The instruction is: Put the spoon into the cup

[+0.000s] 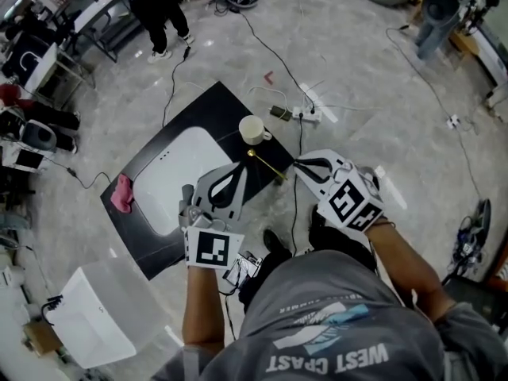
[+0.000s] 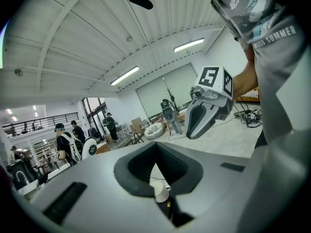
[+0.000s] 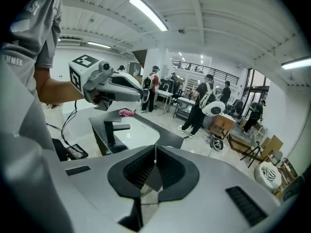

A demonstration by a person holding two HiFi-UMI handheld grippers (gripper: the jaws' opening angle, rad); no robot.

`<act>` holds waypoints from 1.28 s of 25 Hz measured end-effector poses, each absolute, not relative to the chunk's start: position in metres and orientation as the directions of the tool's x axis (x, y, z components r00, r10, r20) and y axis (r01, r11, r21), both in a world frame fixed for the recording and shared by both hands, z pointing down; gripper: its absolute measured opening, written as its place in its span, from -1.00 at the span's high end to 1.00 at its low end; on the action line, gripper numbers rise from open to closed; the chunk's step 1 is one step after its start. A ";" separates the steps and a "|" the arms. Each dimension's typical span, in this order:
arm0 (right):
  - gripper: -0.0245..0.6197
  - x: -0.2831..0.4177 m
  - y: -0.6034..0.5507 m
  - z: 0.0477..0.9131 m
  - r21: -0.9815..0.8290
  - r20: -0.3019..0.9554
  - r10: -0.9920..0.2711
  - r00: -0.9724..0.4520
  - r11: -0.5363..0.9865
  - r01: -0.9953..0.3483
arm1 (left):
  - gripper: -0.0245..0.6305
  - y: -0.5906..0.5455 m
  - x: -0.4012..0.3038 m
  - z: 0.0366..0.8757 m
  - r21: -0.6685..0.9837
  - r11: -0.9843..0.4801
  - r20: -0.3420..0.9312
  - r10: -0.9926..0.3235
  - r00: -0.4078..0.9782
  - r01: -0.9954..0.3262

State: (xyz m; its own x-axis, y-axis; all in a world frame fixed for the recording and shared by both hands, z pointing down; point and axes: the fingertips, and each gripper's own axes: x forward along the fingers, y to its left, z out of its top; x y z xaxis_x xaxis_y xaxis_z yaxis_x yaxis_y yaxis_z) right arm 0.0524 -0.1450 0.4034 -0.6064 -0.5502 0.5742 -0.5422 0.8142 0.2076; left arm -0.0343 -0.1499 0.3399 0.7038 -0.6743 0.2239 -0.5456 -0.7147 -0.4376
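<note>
A cream cup (image 1: 252, 129) stands on the far edge of the black table (image 1: 209, 111). A gold spoon (image 1: 266, 163) lies on the table just in front of the cup, handle pointing to the near right. My left gripper (image 1: 236, 167) hovers left of the spoon and is shut on nothing. Right of the spoon's handle end, my right gripper (image 1: 299, 163) is also shut and empty. In the left gripper view the cup (image 2: 161, 192) shows below the closed jaws, with the right gripper (image 2: 208, 107) beyond. The right gripper view shows the left gripper (image 3: 112, 86).
A white inset panel (image 1: 176, 177) fills the table's middle, with a pink cloth (image 1: 122, 193) at its left edge. A white bin (image 1: 95, 317) sits on the floor at the near left. Cables and a power strip (image 1: 306, 113) lie beyond the table. A person (image 1: 159, 10) stands far left.
</note>
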 end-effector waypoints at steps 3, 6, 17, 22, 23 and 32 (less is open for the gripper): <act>0.82 0.055 -0.153 0.421 0.195 0.595 -0.521 -0.612 0.832 -0.519 | 0.92 -0.156 -0.029 0.349 -0.431 -0.708 0.241 -0.687 0.685 -0.559; 0.82 0.055 -0.158 0.440 0.164 0.610 -0.493 -0.620 0.844 -0.510 | 0.92 -0.161 -0.026 0.361 -0.433 -0.706 0.265 -0.694 0.670 -0.560; 0.81 0.047 -0.167 0.535 0.037 0.711 -0.355 -0.607 0.881 -0.472 | 0.92 -0.168 -0.028 0.416 -0.380 -0.721 0.358 -0.692 0.627 -0.579; 0.76 0.041 -0.170 0.577 0.009 0.746 -0.314 -0.587 0.886 -0.463 | 0.92 -0.172 -0.032 0.439 -0.363 -0.727 0.377 -0.686 0.622 -0.582; 0.69 0.042 -0.170 0.586 0.005 0.757 -0.306 -0.577 0.886 -0.464 | 0.92 -0.173 -0.033 0.443 -0.360 -0.729 0.384 -0.684 0.620 -0.582; 0.62 0.040 -0.164 0.657 -0.073 0.810 -0.231 -0.538 0.872 -0.484 | 0.92 -0.178 -0.038 0.475 -0.333 -0.735 0.418 -0.676 0.606 -0.590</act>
